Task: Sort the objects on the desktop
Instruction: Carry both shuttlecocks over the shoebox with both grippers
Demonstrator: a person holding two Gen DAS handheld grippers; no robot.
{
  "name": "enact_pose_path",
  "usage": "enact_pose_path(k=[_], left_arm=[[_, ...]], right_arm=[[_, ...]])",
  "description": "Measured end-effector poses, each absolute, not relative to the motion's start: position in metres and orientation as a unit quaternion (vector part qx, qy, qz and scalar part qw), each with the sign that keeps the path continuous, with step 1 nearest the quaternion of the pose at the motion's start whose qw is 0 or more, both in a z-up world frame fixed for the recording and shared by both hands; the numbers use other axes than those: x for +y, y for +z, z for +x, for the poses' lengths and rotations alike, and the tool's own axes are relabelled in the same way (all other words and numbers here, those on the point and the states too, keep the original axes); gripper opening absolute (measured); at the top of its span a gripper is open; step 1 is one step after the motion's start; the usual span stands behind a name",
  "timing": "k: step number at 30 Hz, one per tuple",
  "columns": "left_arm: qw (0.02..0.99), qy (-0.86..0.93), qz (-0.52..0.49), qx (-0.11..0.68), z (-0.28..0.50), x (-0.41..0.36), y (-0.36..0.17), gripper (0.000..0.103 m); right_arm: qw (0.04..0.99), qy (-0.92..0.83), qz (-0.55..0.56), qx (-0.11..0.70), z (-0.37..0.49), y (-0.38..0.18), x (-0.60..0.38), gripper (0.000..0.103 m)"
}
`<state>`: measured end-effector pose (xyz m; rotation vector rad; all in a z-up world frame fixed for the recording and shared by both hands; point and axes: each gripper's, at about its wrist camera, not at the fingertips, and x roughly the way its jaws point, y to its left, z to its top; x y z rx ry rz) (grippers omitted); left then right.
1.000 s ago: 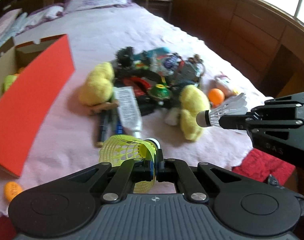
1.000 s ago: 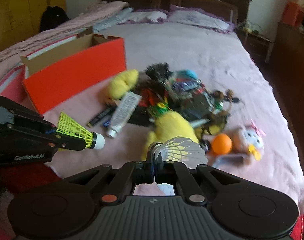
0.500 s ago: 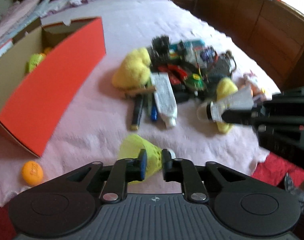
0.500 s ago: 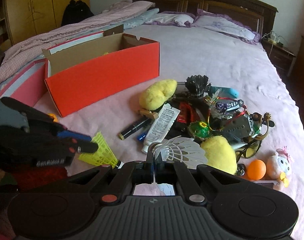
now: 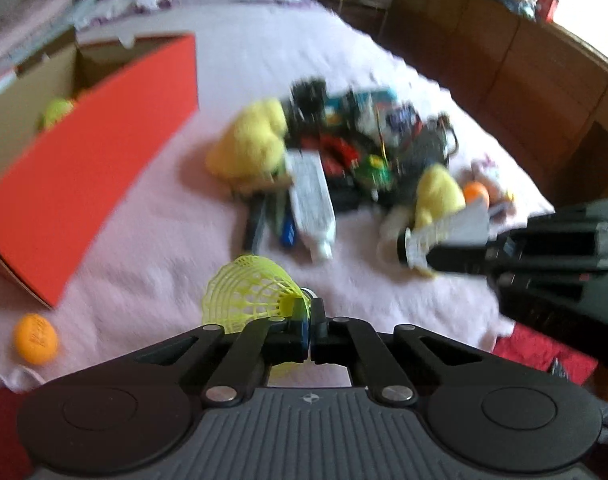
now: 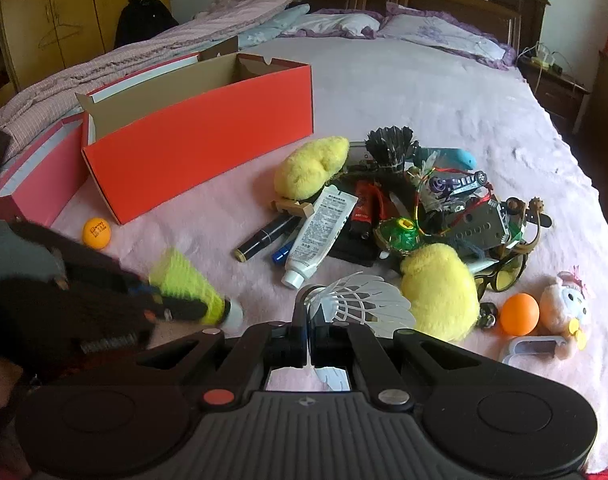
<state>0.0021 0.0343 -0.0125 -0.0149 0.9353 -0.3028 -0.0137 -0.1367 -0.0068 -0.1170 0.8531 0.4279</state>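
two shuttlecocks are up in the air over the bed, one in each claw. the left gripper (image 5: 309, 322) has its jaws pinched nearly together on the yellow shuttlecock (image 5: 251, 294), mesh skirt fanning out to the left of the fingers, cork nose just past the tips. from the right wrist view that same left gripper (image 6: 176, 308) shows as a dark blur at the left edge, the yellow shuttlecock (image 6: 192, 286) poking out with its white cork pointing right. the right gripper (image 6: 309, 340) is clamped just as tight on the white shuttlecock (image 6: 360, 300), feathers spreading right, cork at the top of the fingers; in the left wrist view the right gripper (image 5: 456, 258) reaches in from the right with the white shuttlecock (image 5: 444, 232) aimed left. both hover above the pink blanket (image 6: 424, 92), near its front edge. off to the left sits the orange box (image 6: 208, 136), open at the top, with a yellow-green ball (image 5: 56, 110) inside it and an orange ball (image 6: 97, 232) on the blanket just in front of its corner. centre stage is the pile: a yellow plush (image 6: 310, 166) at its left, a white tube (image 6: 322, 232) lying cap-down toward the camera, a black pen (image 6: 266, 238) beside it, a second yellow plush (image 6: 440, 290) nearer the grippers, and a tangle of toys behind. further right, another orange ball (image 6: 519, 313) rests beside a small doll (image 6: 566, 308).
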Motion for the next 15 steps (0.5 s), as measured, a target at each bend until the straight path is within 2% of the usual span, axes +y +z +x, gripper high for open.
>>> enact_pose_path(k=[15], left_arm=[[0.918,-0.070,0.022,0.390,0.018,0.070,0.049,0.003]], right_arm=[[0.891,0.269,-0.085,0.356,0.008,0.035,-0.093,0.002]])
